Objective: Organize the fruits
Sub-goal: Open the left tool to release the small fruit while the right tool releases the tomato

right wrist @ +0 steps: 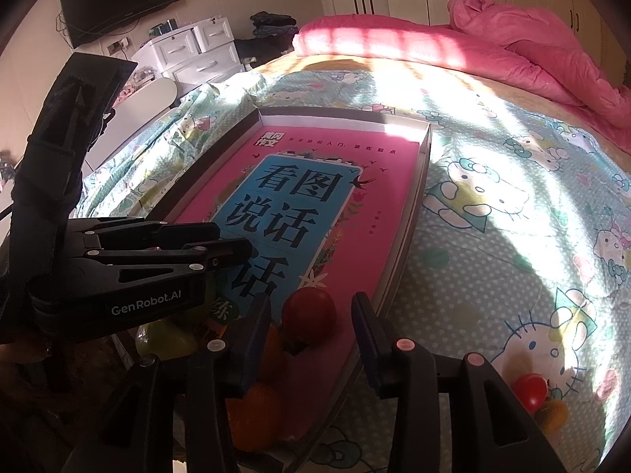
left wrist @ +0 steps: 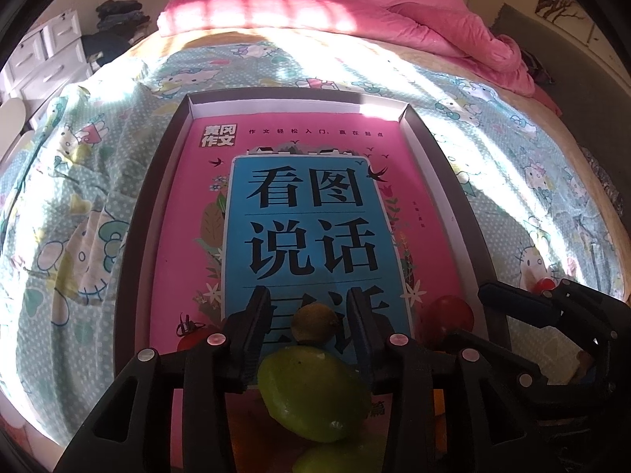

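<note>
- my left fingers (left wrist: 311, 331) were spread apart over the near end of the tray (left wrist: 441, 149), holding nothing.
- a small brownish-green kiwi (left wrist: 314, 322) lay on the book cover between the tips of those fingers; i could not tell whether either finger touched it.
- just nearer to me, a large green fruit (left wrist: 311, 392) sat between the same fingers, and a second green fruit (left wrist: 339, 457) showed at the bottom edge of the left view.
- a dark red fruit (left wrist: 447, 317) rested near the tray's right wall, and a small tomato with a stem (left wrist: 193, 333) lay to the left of my left fingers.
- my right fingers (right wrist: 311, 339) were also apart and held nothing, hovering over the tray's near right corner.
- in the right view the red fruit (right wrist: 309, 315) lay between those finger tips, with orange fruits (right wrist: 256, 418) under the left finger.
- outside the tray, on the bed sheet (right wrist: 493, 256), a small red tomato (right wrist: 530, 392) sat touching an orange piece (right wrist: 554, 416).
- the tray rested on the bed with a pink and blue book (left wrist: 315, 216) covering its floor.
- a pink quilt (left wrist: 414, 12) was bunched at the far end of the bed, and white drawers (right wrist: 197, 51) stood beside it.
</note>
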